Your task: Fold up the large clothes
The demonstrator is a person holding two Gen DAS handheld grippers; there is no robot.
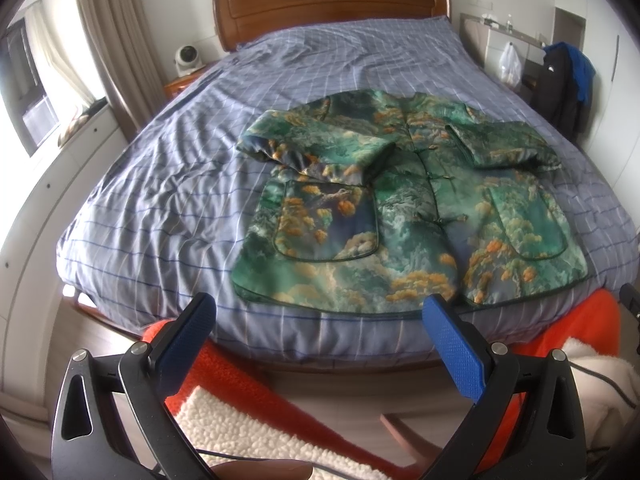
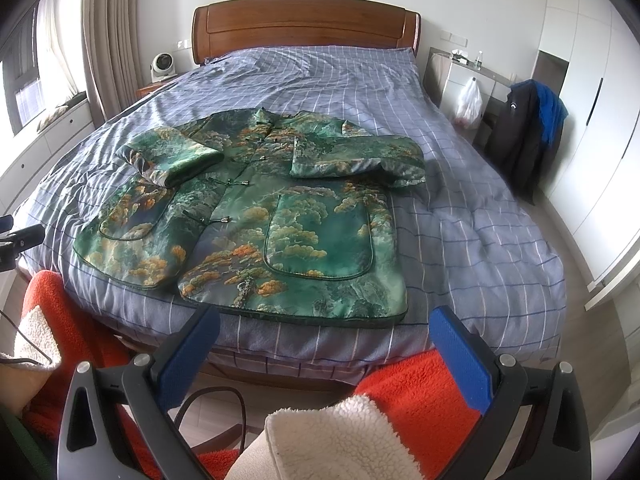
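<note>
A green jacket (image 1: 400, 208) with an orange and white landscape print lies front up on the bed, both sleeves folded in across its chest. In the right wrist view the jacket (image 2: 256, 216) reaches close to the bed's foot edge. My left gripper (image 1: 320, 320) hangs open below the foot of the bed, short of the hem, with nothing between its blue pads (image 1: 452, 348). Over the same edge my right gripper (image 2: 324, 332) is likewise open and holds nothing.
The bed (image 2: 460, 220) has a blue checked cover and a wooden headboard (image 2: 304, 24). A person's orange and cream fleece sleeves (image 2: 408, 392) fill the near foreground. A dark coat on a chair (image 2: 524, 128) stands right of the bed, a small fan (image 2: 162, 65) at its left.
</note>
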